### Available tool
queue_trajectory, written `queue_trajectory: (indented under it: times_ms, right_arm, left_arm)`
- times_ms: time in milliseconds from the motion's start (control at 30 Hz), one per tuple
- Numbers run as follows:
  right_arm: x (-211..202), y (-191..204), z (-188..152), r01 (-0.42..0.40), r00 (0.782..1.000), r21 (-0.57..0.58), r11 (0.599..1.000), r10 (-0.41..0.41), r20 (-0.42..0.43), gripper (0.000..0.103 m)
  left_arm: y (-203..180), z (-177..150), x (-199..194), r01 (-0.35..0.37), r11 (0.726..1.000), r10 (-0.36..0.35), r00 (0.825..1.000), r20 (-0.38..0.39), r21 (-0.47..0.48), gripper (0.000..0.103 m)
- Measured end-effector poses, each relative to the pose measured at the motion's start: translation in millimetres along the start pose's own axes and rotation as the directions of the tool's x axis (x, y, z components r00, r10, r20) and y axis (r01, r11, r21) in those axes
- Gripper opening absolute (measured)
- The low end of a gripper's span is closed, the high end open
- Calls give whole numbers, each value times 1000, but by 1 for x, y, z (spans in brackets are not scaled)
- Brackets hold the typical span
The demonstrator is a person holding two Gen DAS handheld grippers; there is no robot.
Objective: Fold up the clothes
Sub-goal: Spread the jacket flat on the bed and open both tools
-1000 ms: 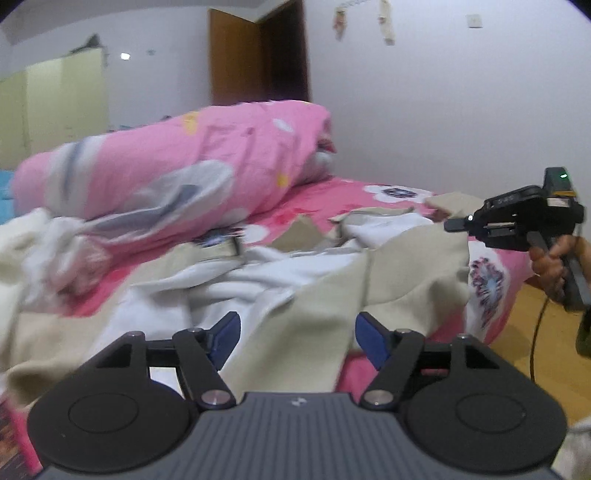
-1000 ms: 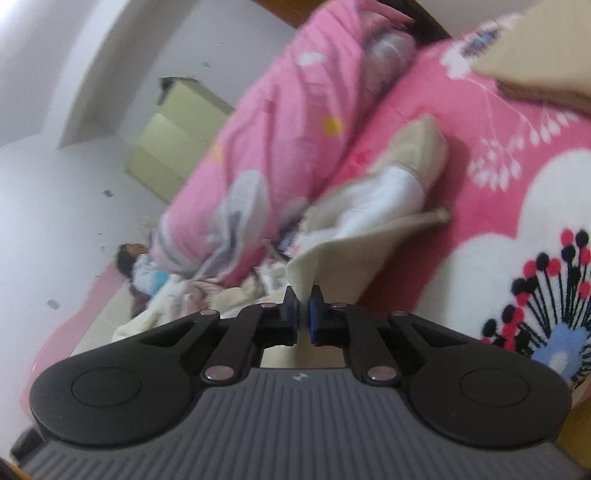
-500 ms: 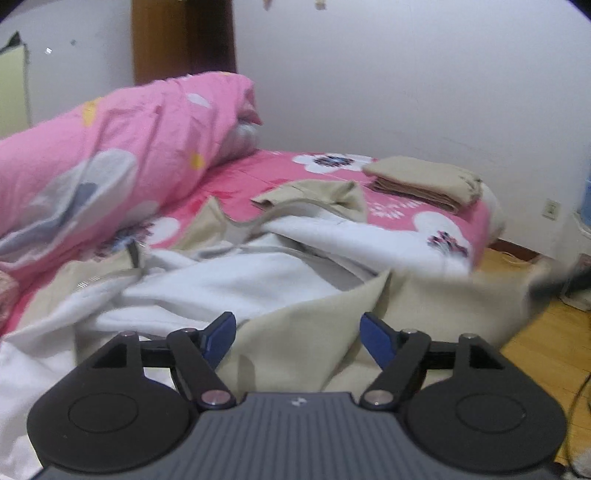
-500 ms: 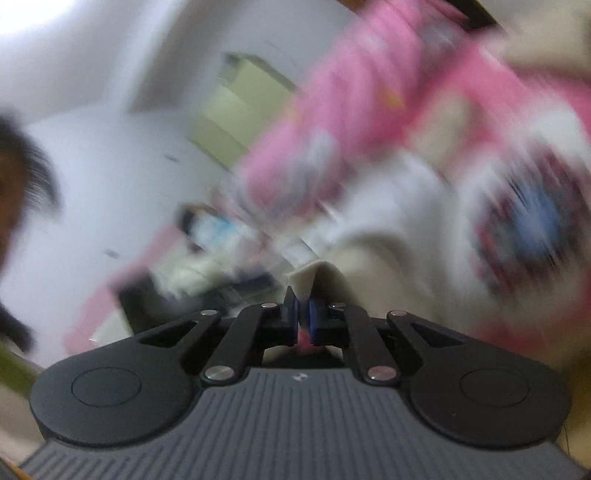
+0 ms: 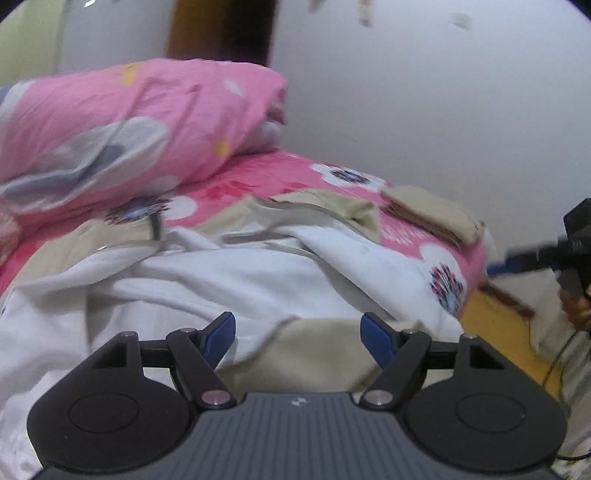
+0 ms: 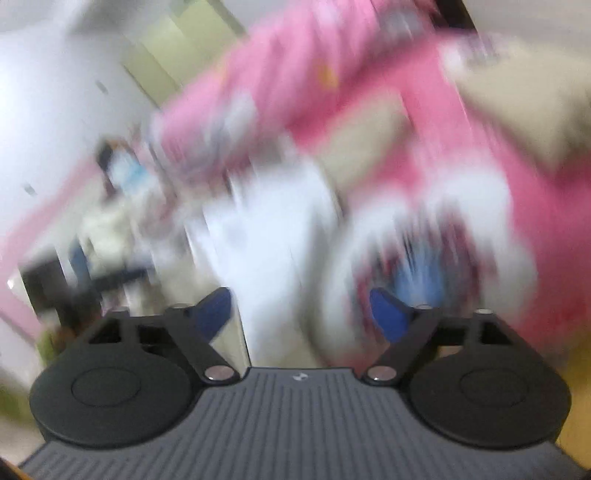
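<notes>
A beige garment with a white lining (image 5: 258, 280) lies spread and rumpled on the pink floral bed (image 5: 258, 181). My left gripper (image 5: 297, 332) is open and empty, hovering just above its near beige edge (image 5: 314, 354). My right gripper (image 6: 300, 314) is open and empty; its view is heavily blurred, with the white lining (image 6: 266, 236) ahead. The right gripper also shows in the left wrist view (image 5: 517, 260), off the bed's right edge. A folded beige garment (image 5: 432, 210) rests at the bed's far corner.
A rolled pink floral quilt (image 5: 129, 125) lies along the back of the bed. A white wall and a brown door (image 5: 221, 29) stand behind. The yellow wooden floor (image 5: 506, 339) shows to the right of the bed.
My right gripper has opened and let go of the beige garment edge it held. The garment now lies flatter on the bed. Both views have shifted; the right one is moving fast.
</notes>
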State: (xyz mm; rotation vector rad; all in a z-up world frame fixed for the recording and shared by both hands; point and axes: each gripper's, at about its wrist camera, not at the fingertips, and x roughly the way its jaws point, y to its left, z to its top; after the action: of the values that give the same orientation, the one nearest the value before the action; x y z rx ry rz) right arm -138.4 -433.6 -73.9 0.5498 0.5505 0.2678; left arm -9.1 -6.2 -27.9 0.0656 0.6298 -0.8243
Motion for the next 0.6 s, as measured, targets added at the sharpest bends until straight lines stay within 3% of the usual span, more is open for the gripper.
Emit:
queue_trajectory:
  times_ms: [67, 200, 300, 367, 467, 533, 600]
  right_arm:
    - [42, 10, 21, 15, 1000, -94, 995, -17, -18, 93]
    - [127, 31, 62, 39, 997, -279, 960, -55, -49, 96]
    - [190, 58, 73, 56, 982, -422, 905, -127, -141, 96]
    - [220, 70, 80, 69, 972, -515, 854, -175, -160, 96]
    - [254, 78, 94, 93, 958, -567, 819, -228, -172, 97]
    - [278, 77, 103, 86, 946, -548, 832, -242, -217, 97]
    - [302, 73, 109, 28, 922, -504, 863, -217, -320, 97]
  left_arm:
    - [10, 4, -2, -12, 998, 12, 1000, 6, -55, 76]
    - [23, 7, -5, -76, 995, 76, 997, 3, -65, 76]
    - [32, 8, -7, -116, 991, 117, 993, 3, -62, 76]
    - [38, 6, -7, -142, 988, 142, 990, 9, -55, 76]
    - [49, 4, 0, -182, 982, 182, 983, -1, -53, 76]
    - [58, 3, 6, -196, 978, 195, 981, -19, -71, 76]
    - [67, 2, 10, -212, 973, 210, 977, -31, -88, 75]
